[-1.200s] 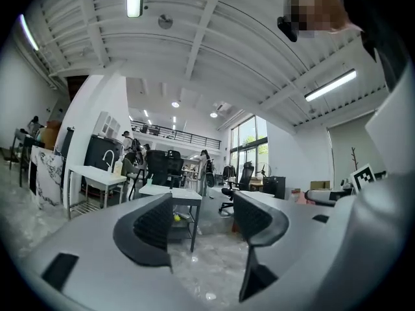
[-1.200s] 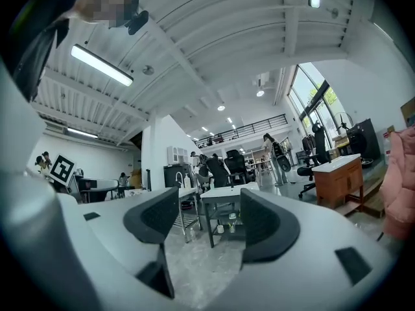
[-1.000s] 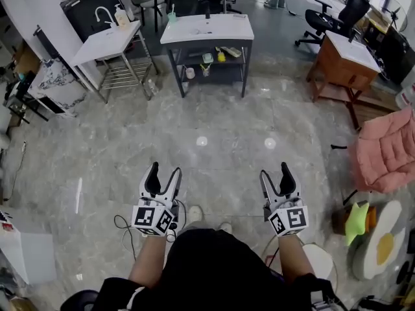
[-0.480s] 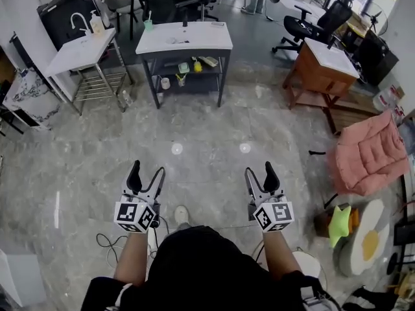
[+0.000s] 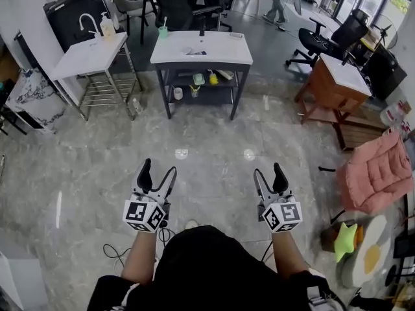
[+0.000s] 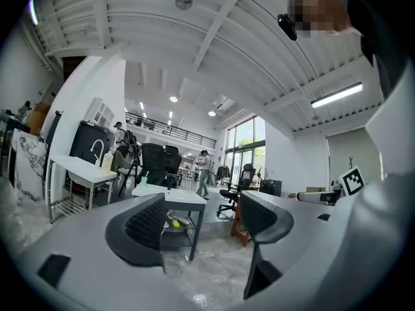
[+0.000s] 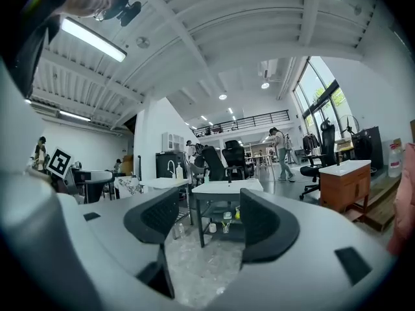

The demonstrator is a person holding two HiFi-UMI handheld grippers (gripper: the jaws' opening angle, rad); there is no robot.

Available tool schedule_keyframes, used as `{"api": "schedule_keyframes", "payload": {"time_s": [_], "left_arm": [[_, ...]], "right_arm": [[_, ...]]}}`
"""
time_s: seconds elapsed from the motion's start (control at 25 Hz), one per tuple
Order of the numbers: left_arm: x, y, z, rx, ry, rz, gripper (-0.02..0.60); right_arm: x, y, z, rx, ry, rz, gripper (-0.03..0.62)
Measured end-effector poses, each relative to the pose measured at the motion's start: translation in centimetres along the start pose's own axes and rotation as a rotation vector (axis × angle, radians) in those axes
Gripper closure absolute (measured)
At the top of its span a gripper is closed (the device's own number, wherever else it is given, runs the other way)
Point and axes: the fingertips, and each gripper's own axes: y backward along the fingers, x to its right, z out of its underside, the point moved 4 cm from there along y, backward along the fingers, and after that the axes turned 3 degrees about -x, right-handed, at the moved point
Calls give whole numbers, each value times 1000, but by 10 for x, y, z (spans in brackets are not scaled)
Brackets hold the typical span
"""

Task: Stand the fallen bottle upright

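Head view: left tool [image 5: 159, 167] jaws just widened, right tool [image 5: 268, 169] parted, both empty, over glossy marbled floor [image 5: 214, 135].

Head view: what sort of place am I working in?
Probably an open-plan office or lab hall: a swivel office chair, a white-topped work table, a freestanding sink stand, all on a polished stone-look floor.

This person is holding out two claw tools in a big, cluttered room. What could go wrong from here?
A loose cable loops on the floor right beside the person, so a step could snag it. The white-topped table ahead has small items packed on its lower shelf and a cup at the corner of its top. A careless reach there might knock them over.
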Motion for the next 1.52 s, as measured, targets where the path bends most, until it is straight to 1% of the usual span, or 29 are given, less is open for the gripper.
{"api": "schedule_keyframes", "payload": {"time_s": [0.16, 0.28, 0.36, 0.48, 0.68, 0.8, 0.88, 1.12, 1.24, 1.44, 1.52], "left_arm": [[-43, -9, -4, -14, 19, 2, 222], [-64, -20, -6, -28, 62, 19, 222], [-74, -26, -6, -34, 65, 21, 222], [-87, -34, -2, -49, 67, 21, 222], [-109, -63, 1, -52, 96, 5, 222], [-117, -85, 2, -48, 117, -20, 222], [-122, -104, -2, -40, 114, -36, 222], [-125, -179, -19, -30, 88, -30, 222], [-129, -221, -30, -29, 95, -35, 222], [-137, -276, -35, -44, 109, -21, 222], [-138, -294, -37, -40, 93, -32, 222]], "right_arm": [[-17, -45, -2, -11, -12, -9, 307], [-32, -70, -4, -21, 9, -30, 307], [-39, -86, -2, -38, 21, -49, 307], [-41, -105, 3, -65, 15, -58, 307], [-33, -152, -5, -47, 17, -79, 307], [-19, -185, -11, -30, 17, -100, 308], [-6, -212, -15, -19, 15, -117, 308], [29, -292, -32, -12, 12, -167, 309], [51, -326, -42, -5, 2, -183, 313], [92, -362, -48, -11, -25, -187, 326], [110, -371, -51, -13, -34, -184, 332]]}}
